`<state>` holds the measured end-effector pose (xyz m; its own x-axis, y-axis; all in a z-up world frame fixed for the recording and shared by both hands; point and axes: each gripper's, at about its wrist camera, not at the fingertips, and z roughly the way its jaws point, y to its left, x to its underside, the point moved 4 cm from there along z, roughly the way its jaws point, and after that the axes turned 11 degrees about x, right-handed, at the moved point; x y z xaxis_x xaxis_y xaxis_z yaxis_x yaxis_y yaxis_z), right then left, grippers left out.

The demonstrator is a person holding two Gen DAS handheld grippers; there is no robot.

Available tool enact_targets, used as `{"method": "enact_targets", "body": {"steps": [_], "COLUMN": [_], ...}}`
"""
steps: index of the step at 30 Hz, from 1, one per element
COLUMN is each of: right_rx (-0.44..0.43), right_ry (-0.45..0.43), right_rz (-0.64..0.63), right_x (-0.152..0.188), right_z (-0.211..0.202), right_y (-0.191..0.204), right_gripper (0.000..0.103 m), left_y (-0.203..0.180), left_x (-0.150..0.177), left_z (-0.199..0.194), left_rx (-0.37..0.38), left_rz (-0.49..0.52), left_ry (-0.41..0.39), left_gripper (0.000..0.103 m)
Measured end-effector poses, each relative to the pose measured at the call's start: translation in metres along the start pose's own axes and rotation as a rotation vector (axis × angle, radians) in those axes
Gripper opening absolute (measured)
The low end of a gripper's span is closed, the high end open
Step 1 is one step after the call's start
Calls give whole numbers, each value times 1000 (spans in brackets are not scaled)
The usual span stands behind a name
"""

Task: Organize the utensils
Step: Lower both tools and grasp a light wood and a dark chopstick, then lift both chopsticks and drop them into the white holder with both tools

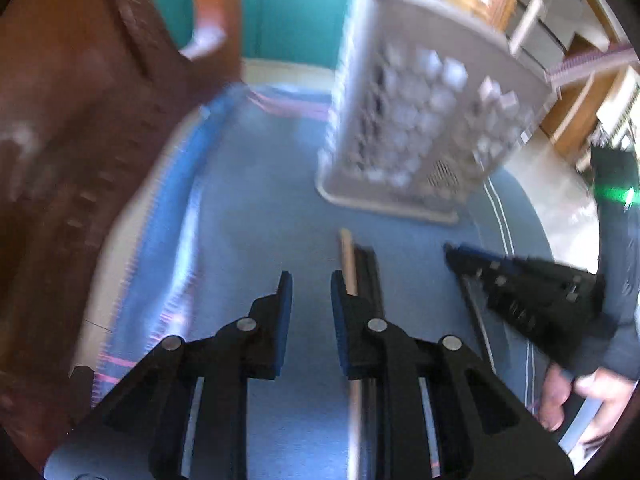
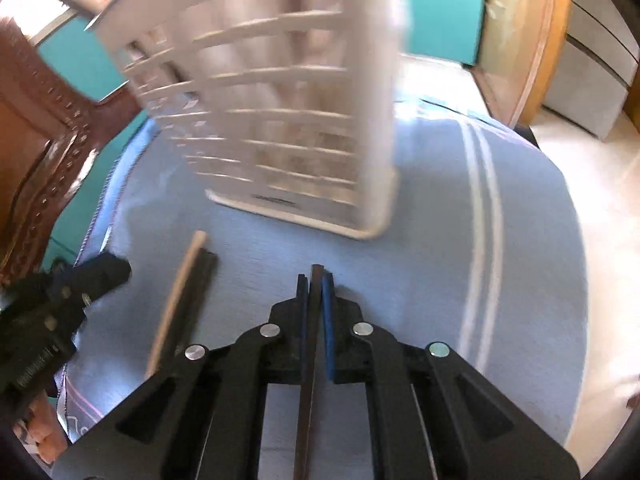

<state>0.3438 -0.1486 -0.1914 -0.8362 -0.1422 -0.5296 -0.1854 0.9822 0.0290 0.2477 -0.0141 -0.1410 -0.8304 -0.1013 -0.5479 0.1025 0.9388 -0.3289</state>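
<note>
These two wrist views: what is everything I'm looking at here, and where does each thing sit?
utensil holder: one, white, perforated plastic, standing on the cloth beyond both tools.
wooden stick: one, pale tan, lying on the cloth with a dark utensil alongside it, below the holder.
dark utensil: one, black, lying right beside the stick.
thin dark handle: one, dark, clamped between the right tool's fingers.
cloth: one, light blue with white stripes, covering the table.
chair: one, brown wood, at the table's left.
wall: teal, behind.
left gripper: black, blue pads, fingers apart, holding nothing.
right gripper: black, closed on the handle.
hand: one, bare, at the right tool.
</note>
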Motion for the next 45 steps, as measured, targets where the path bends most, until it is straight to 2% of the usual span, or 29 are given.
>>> {"method": "enact_targets", "body": {"steps": [3, 7, 10, 15, 20, 23, 25, 28, 34, 45], "right_rx": [-14, -6, -3, 1, 7, 12, 15, 31, 79, 105], "right_ry": [9, 0, 1, 1, 0, -1, -3, 2, 22, -27], "right_rz": [31, 24, 12, 8, 5, 7, 6, -15, -140, -158], "right_x": [1, 2, 2, 7, 12, 14, 13, 13, 27, 34], "right_z": [5, 8, 5, -7, -18, -21, -22, -25, -30, -36], "right_y": [-12, -24, -25, -21, -13, -9, -8, -5, 13, 20], "right_gripper": [8, 9, 9, 10, 10, 13, 14, 14, 25, 25], "left_y": [-11, -16, -13, -1, 6, 11, 19, 21, 22, 17], "left_x": [11, 15, 16, 12, 11, 0, 0, 1, -4, -17], "left_z": [14, 16, 17, 13, -14, -12, -8, -2, 17, 32], "left_rx": [17, 8, -11, 59, 123, 88, 41, 13, -69, -141], "left_rz": [37, 65, 64, -21, -30, -40, -48, -46, -11, 48], "left_ry": [64, 70, 64, 37, -4, -4, 7, 24, 53, 44], "left_gripper": [25, 26, 14, 13, 13, 13, 13, 14, 15, 19]}}
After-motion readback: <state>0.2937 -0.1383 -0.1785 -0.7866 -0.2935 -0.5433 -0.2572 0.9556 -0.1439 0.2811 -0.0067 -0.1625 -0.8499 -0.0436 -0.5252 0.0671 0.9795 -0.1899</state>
